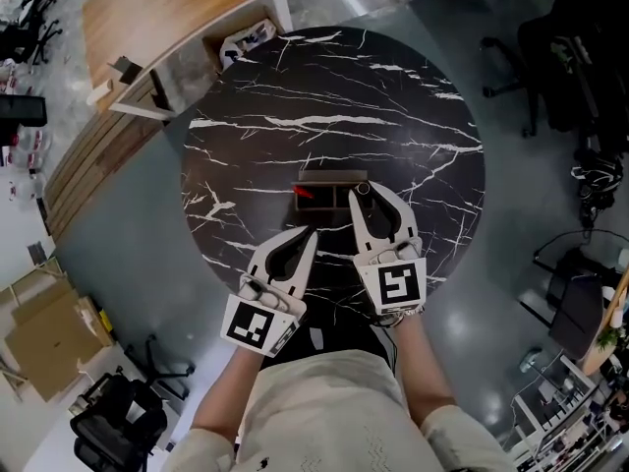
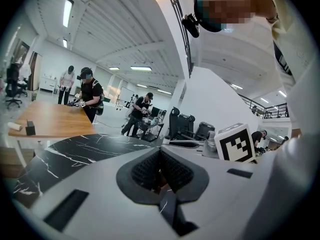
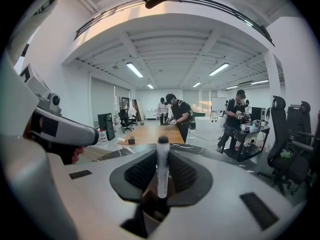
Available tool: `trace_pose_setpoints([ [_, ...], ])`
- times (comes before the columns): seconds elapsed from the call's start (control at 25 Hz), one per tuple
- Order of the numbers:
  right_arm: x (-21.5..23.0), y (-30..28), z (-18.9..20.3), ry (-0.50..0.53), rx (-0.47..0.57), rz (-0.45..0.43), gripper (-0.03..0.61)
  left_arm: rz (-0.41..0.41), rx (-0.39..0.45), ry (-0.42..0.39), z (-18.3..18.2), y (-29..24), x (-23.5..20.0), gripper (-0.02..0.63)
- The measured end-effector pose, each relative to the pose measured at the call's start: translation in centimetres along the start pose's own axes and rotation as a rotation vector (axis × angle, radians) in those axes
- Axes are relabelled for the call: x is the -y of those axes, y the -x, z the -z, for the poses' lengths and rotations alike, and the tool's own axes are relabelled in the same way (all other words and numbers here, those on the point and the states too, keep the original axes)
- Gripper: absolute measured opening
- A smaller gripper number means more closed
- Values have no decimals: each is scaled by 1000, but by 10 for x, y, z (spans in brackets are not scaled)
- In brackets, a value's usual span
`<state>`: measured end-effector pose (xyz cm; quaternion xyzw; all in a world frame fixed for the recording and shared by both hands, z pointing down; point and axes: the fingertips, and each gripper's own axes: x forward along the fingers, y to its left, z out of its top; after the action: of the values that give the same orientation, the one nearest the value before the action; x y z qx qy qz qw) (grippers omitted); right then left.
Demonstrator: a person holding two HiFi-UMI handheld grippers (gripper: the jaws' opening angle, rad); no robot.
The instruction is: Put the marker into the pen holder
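In the head view a dark pen holder (image 1: pixel 329 187) with compartments stands on the black marble table (image 1: pixel 295 96); something red (image 1: pixel 304 192) lies at its left end. My right gripper (image 1: pixel 376 197) is shut on a white marker with a black cap (image 1: pixel 363 188). The marker stands upright at the holder's right end. In the right gripper view the marker (image 3: pixel 162 169) rises straight up between the closed pads of the right gripper (image 3: pixel 162 156). My left gripper (image 1: pixel 308 234) is shut and empty, just short of the holder's near side. In the left gripper view the left gripper (image 2: pixel 160 156) has its jaws pressed together.
A wooden desk (image 1: pixel 167 13) stands beyond the table's far left edge. Office chairs (image 1: pixel 565 57) stand at the right. People work at a wooden table (image 3: pixel 150 133) in the background. The left gripper (image 3: pixel 60 126) shows at the left of the right gripper view.
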<state>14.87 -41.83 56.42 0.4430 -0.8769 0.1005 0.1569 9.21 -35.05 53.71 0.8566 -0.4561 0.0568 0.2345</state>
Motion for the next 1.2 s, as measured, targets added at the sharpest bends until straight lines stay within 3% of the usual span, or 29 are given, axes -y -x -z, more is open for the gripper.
trace_pose_setpoints([
  [0.48, 12, 22, -24, -46, 91, 80, 77, 26, 0, -24, 1, 7, 9, 8],
  [0.72, 8, 53, -42, -188, 119, 46, 17, 63, 21, -46, -15, 16, 25, 8],
  [1.2, -40, 129, -85, -152, 137, 25, 17, 155, 106, -141, -72, 43, 68, 8],
])
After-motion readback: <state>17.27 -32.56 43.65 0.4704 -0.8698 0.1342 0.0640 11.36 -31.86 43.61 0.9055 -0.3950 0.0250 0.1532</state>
